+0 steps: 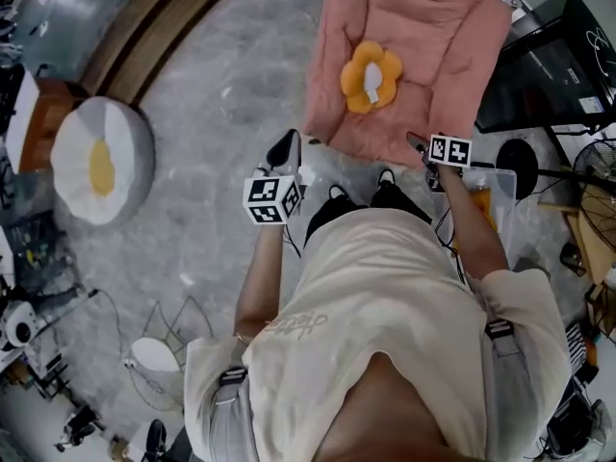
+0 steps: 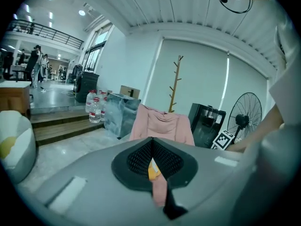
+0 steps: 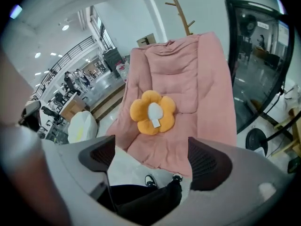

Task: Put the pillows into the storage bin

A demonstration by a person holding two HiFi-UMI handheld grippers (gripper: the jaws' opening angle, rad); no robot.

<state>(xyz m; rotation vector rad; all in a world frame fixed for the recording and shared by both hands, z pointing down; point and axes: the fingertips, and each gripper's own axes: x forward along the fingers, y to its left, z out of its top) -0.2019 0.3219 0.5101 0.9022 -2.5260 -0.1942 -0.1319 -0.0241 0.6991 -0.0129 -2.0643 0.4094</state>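
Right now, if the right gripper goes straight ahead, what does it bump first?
Probably the pink cushion: its near edge lies between the open jaws of the right gripper. Depth is unclear, so it might pass just under.

Grey marble floor, wooden steps (coat stand behind).

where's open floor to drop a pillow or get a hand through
Bare grey marble floor lies between the white round egg-print pillow and the pink square quilted cushion. Crowded on the right: black cabinet, black standing fan.
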